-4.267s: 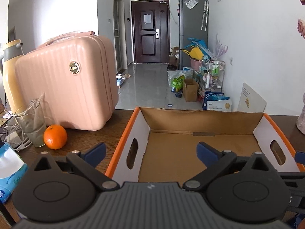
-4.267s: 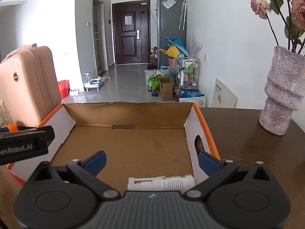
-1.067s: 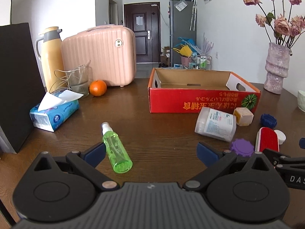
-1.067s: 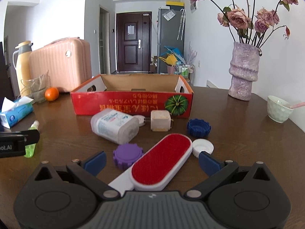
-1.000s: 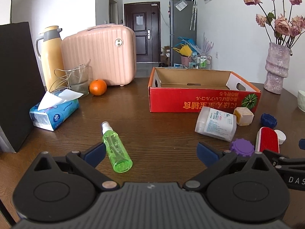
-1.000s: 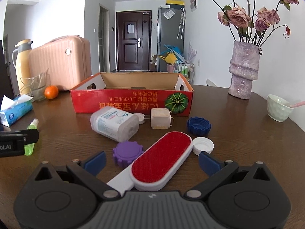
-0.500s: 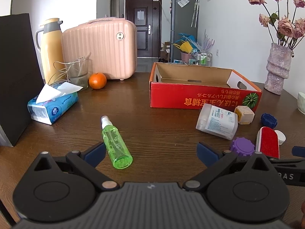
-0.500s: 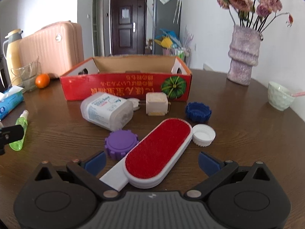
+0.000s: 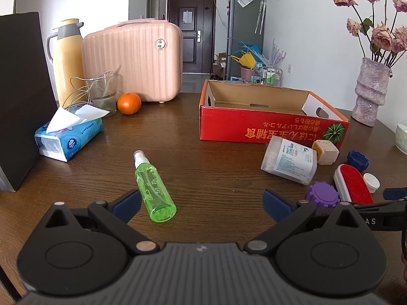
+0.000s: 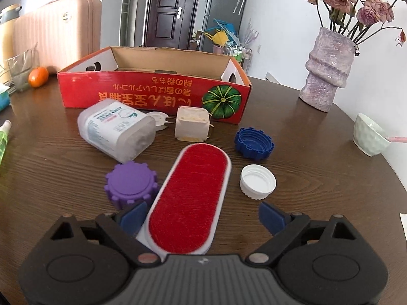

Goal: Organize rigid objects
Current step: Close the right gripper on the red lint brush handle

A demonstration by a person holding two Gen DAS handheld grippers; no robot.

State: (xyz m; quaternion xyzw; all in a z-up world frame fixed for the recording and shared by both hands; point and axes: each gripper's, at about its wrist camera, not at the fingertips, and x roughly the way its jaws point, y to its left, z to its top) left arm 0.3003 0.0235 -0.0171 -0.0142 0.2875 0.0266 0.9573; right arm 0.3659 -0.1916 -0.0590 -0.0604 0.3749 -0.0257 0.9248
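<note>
Right hand-held gripper closing around 1 lint brush; 3 caps.

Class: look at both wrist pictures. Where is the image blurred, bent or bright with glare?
Left wrist view: sharp; fisheye bends the black panel; the table shines near the orange. Right wrist view: softer, with the green bottle smeared at the left edge and the wall behind the vase washed out.

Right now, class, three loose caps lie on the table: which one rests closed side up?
The purple cap: its solid top faces up, while the blue cap and white cap show hollow insides.
</note>
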